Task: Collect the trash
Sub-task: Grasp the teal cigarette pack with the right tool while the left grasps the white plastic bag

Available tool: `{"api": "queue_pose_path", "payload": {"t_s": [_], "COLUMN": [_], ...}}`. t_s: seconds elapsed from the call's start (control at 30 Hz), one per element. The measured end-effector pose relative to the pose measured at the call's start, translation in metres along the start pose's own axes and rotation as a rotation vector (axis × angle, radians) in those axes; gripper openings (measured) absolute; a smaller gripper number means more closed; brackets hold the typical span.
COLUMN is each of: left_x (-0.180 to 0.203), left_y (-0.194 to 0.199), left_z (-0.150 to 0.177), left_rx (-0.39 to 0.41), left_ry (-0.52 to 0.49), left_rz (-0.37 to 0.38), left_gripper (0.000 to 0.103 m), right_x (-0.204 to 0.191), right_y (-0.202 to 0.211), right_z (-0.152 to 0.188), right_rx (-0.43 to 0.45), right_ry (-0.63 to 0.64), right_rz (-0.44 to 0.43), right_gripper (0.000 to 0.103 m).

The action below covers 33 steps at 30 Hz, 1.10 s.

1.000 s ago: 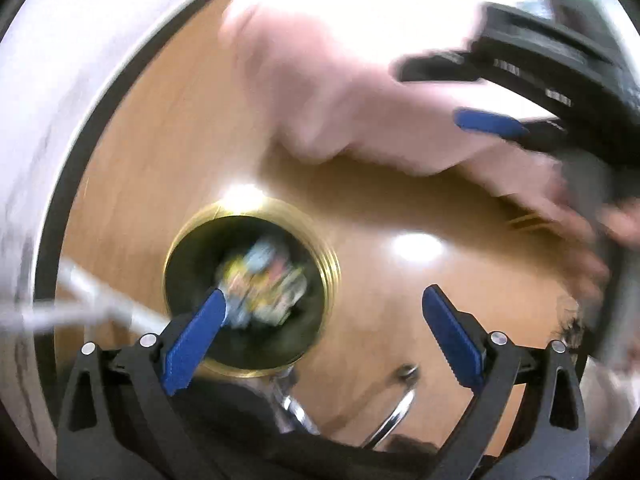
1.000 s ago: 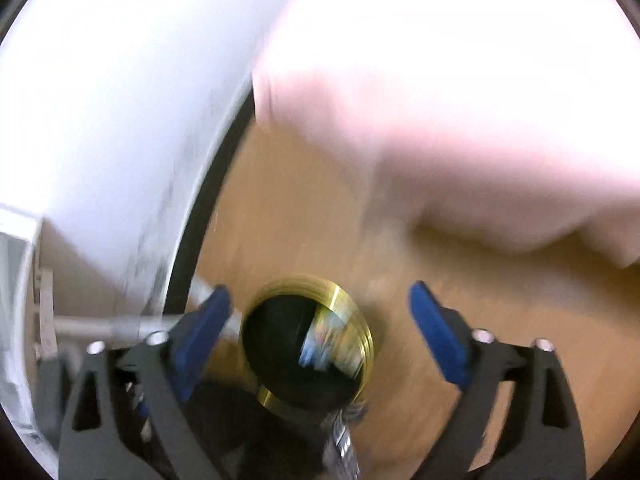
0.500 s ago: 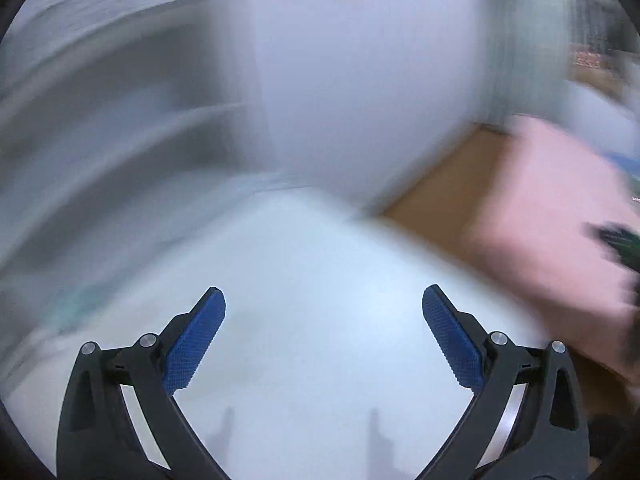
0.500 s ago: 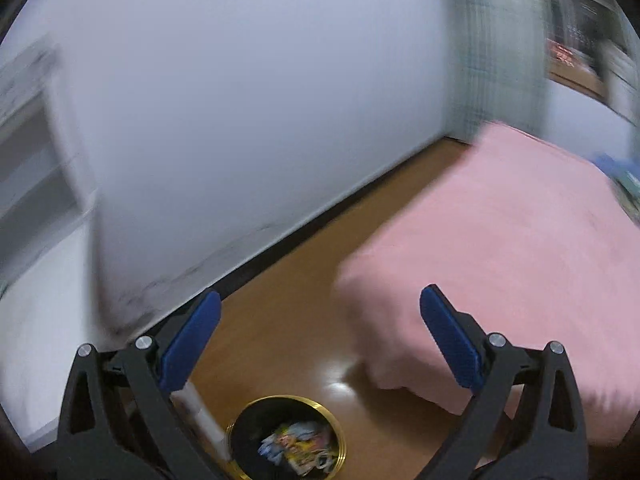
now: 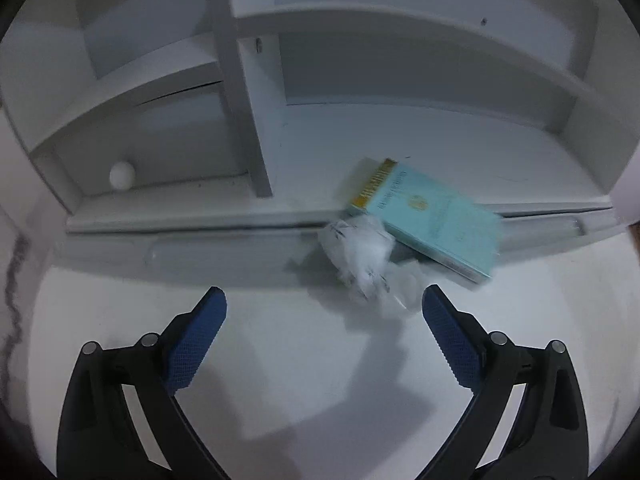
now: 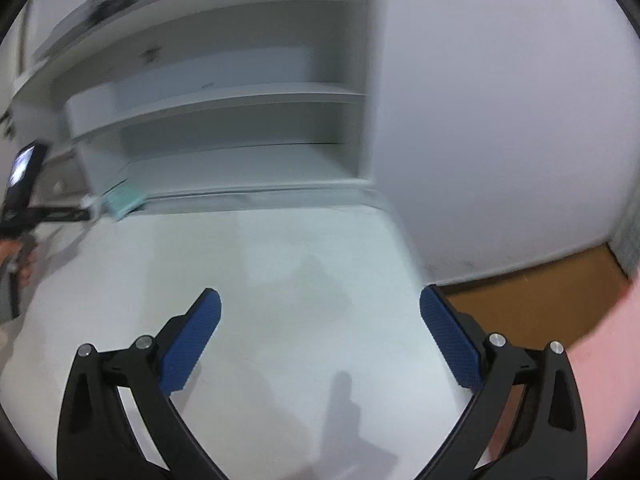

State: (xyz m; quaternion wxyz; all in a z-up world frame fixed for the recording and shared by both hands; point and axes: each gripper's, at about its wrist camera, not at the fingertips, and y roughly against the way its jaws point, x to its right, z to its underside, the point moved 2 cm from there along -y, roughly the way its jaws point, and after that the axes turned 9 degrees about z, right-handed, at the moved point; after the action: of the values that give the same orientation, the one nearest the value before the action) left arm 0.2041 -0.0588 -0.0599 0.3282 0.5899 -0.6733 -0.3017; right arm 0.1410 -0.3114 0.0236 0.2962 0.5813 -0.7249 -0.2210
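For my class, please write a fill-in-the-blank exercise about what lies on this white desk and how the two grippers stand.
1. The crumpled white wrapper lies against a ____ book.
2. The left gripper has its jaws ____.
3. A small white ____ sits in the left shelf compartment.
4. The right gripper holds ____.

Missing words: teal; open; ball; nothing

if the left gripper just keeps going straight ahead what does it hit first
Probably the crumpled white paper, slightly right of the line between the open fingers of the left gripper. The teal book lies just behind it, leaning on the shelf ledge. Depth is uncertain.
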Motion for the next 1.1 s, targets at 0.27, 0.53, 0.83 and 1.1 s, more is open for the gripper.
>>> {"api": "queue_pose_path", "payload": {"t_s": [0.27, 0.53, 0.83, 1.1], "left_x": [-0.009, -0.027, -0.02, -0.036], "left_y": [-0.003, 0.009, 0.01, 0.016], "left_z": [-0.011, 0.0, -0.009, -0.006], "left_rx": [0.035, 0.083, 0.057, 0.06], "left_ry": [0.045, 0.087, 0.056, 0.062], "left_rz": [0.092, 0.096, 0.108, 0.13], "left_gripper": [0.052, 0.051, 0.051, 0.051], "right_x": [-0.108, -0.22, -0.279, -0.284], "right_y": [-0.048, -0.107, -0.153, -0.159], "right_z": [-0.05, -0.1, -0.11, -0.115], "right_rx": [-0.016, -0.055, -0.163, -0.194], "right_ry": [0.175, 0.31, 0.442, 0.425], "right_rz": [-0.192, -0.354, -0.391, -0.382], "right_gripper": [0.096, 0.096, 0.095, 0.067]}}
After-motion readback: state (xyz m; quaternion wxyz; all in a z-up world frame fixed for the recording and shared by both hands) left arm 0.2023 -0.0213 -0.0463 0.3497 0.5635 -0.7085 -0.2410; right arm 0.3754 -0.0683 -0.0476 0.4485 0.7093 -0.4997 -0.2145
